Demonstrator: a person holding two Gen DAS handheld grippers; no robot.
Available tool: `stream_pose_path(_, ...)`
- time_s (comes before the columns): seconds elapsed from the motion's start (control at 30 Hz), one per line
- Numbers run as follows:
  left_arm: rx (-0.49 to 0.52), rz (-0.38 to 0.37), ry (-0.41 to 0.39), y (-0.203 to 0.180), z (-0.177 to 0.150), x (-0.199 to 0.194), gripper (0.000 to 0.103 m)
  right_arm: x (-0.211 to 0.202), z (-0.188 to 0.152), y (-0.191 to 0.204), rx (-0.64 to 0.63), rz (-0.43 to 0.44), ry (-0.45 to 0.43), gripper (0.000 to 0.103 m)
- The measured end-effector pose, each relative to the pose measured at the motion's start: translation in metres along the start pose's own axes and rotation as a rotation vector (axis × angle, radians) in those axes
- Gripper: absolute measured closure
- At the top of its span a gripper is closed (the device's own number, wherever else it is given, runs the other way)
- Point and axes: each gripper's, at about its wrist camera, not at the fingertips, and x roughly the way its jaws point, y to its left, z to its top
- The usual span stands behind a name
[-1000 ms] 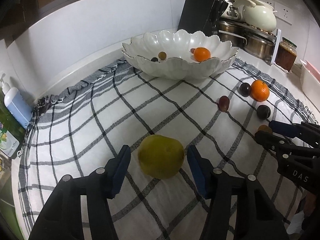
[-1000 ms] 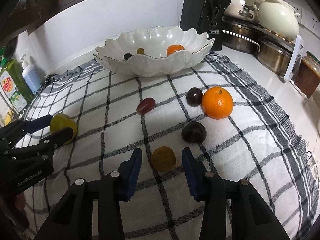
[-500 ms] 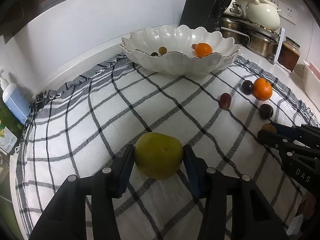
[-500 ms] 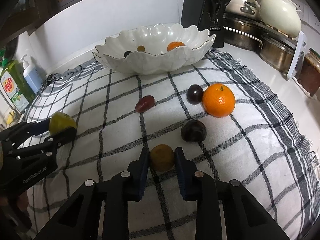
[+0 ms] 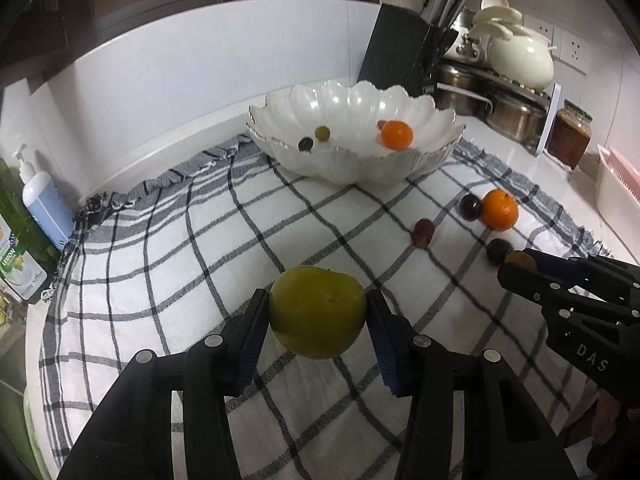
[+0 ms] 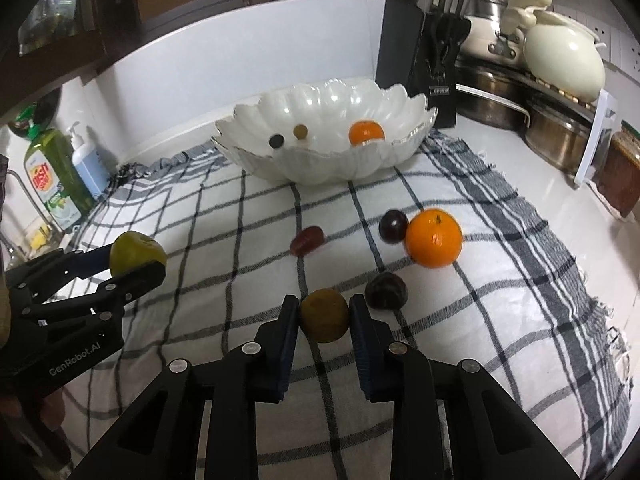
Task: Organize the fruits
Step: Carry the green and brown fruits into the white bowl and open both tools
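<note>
My left gripper (image 5: 318,314) is shut on a large green fruit (image 5: 317,310), held just above the checked cloth (image 5: 192,248). Between the pads of my right gripper (image 6: 324,316) sits a small brown-yellow fruit (image 6: 324,314), gripped and raised slightly. On the cloth lie an orange (image 6: 434,238), two dark plums (image 6: 386,290) (image 6: 393,226) and a reddish plum (image 6: 307,240). The white scalloped bowl (image 6: 280,168) at the back holds an orange (image 6: 366,132) and small fruits. Each gripper shows in the other's view, the left gripper (image 6: 138,258) and the right gripper (image 5: 514,266).
A knife block (image 5: 404,52), steel pots (image 6: 560,140), a cream pot (image 6: 564,60) and a jar (image 5: 568,138) stand at the back right. Soap bottles (image 6: 60,176) stand at the left by the cloth's edge. A pink-white rack (image 5: 618,184) is far right.
Both grippers closed on their fruits: the left on the green fruit, the right on the small brown-yellow one. Both have since risen a little off the cloth.
</note>
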Motion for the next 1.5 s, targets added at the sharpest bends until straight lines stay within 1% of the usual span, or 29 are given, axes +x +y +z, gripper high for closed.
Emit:
stream_pose_path(0.2,-0.019,0.01,-0.041,-0.005,0.007,-0.019,0.054,-0.016,0.006,0.0,-0.017,0.019,-0.042,0.076)
stream_pose_path(0.5,-0.038,0.006,-0.12,-0.011,0.023,-0.044,0.054,-0.042,0.02,0.003,-0.047,0.042,-0.112,0.076)
stream_pose_path(0.87,-0.024,0.014,-0.238,-0.018,0.055,-0.066,0.054,-0.06,0.053,-0.004,-0.05,0.051,-0.192,0.076)
stream_pose_path(0.97,-0.021,0.015,-0.256,-0.018,0.065,-0.068,0.054,-0.062,0.064,-0.005,-0.059,0.044,-0.216,0.076)
stream_pose_path(1.17,-0.03,-0.011,-0.275,-0.017,0.084,-0.066,0.054,-0.061,0.086,-0.007,-0.066,0.036,-0.247,0.076)
stream_pose_path(1.3,-0.033,-0.029,-0.286,-0.016,0.096,-0.065,0.055,-0.058,0.101,-0.01,-0.062,0.045,-0.261,0.076)
stream_pose_path(1.5,-0.031,-0.014,-0.297,-0.014,0.117,-0.06,0.054,-0.052,0.125,-0.015,-0.062,0.045,-0.275,0.076)
